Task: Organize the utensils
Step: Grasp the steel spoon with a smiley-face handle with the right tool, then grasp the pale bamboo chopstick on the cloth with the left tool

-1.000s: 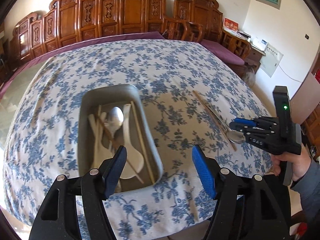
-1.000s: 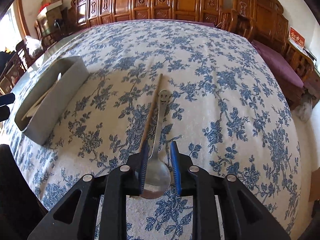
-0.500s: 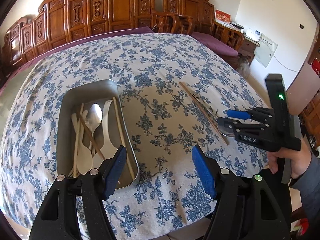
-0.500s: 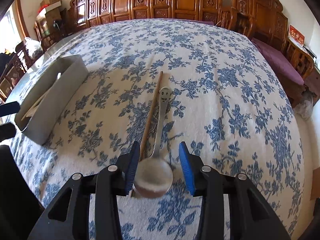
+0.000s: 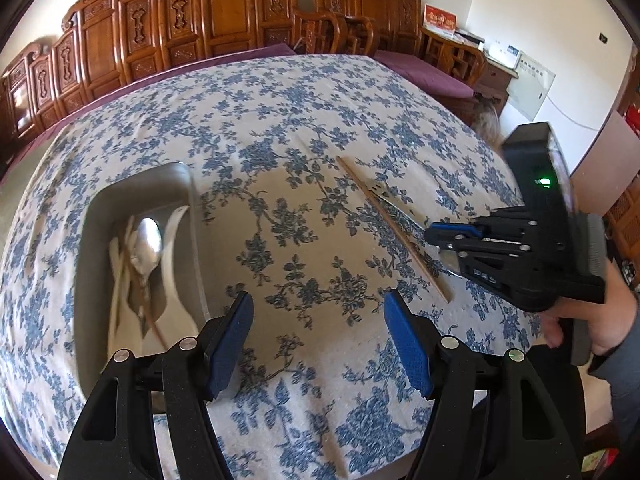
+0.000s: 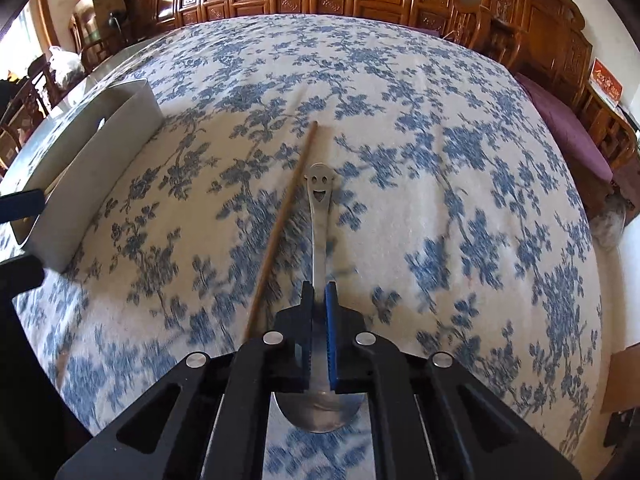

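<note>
The right tongs (image 6: 319,300) are clamped narrow on the neck of a metal spoon (image 6: 319,216), whose bowl sits under the jaws and whose handle, stamped with a smiling face, points away across the counter (image 6: 460,128). Just left of the spoon a wooden chopstick (image 6: 280,232) lies on the blue flowered cloth, almost parallel to the handle and close beside it, so it crowds that side of the grip. The left tongs (image 5: 320,340) hang wide apart with nothing between them, over the near edge of the counter. To their left sits a grey metal tray (image 5: 96,248), well apart from the held spoon; in it lie another metal spoon (image 5: 148,244), a white ladle-shaped spoon (image 5: 172,264) and pale chopsticks, overlapping in a loose pile. Between tray and right tongs the cloth carries only the chopstick. Carved wooden chairs (image 5: 224,4) line the far wall behind the counter
</note>
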### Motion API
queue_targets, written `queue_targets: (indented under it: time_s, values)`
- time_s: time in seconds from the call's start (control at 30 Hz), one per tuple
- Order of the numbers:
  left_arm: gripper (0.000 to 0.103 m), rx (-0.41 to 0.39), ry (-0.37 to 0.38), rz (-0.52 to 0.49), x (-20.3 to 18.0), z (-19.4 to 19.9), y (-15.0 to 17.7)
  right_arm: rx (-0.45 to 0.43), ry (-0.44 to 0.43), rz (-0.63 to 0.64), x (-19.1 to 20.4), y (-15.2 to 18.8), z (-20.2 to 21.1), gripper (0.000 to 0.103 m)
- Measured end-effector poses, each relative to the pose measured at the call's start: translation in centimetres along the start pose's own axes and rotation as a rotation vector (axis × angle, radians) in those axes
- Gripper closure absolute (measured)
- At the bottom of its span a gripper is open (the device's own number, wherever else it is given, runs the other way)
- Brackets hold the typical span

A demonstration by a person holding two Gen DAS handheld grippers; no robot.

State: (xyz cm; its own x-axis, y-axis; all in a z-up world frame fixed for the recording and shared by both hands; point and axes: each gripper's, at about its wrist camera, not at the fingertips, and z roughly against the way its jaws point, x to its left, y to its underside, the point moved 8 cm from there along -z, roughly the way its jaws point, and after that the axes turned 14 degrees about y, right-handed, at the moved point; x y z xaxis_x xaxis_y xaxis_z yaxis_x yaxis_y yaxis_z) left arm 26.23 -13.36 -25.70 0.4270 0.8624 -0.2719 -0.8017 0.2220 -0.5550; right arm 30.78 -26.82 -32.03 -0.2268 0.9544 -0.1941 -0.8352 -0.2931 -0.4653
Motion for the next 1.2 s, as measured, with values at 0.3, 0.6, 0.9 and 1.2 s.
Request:
queue_targets:
  time_s: [0.3, 0.6, 0.9, 1.2]
  values:
    - [0.038, 0.03, 0.001, -0.015, -2.0, -3.8, -1.2, -0.014, 0.018, -0.093, -5.3, 2.8, 1.3, 0.096]
    - [0.04, 0.034, -0.006, -0.02, -4.0, -7.7, -3.4, -0.019, 0.0, -0.184, -8.4, 3.0, 1.2, 0.096]
    - [0.077, 0.086, 0.024, -0.003, -4.8, -11.5, -4.1, -0.017, -0.008, -0.186, -8.2, 3.0, 1.0, 0.096]
    - [0.098, 0.11, 0.014, 0.011, -4.1, -12.1, -3.9, -0.009, -0.012, -0.179, -7.9, 3.3, 0.9, 0.096]
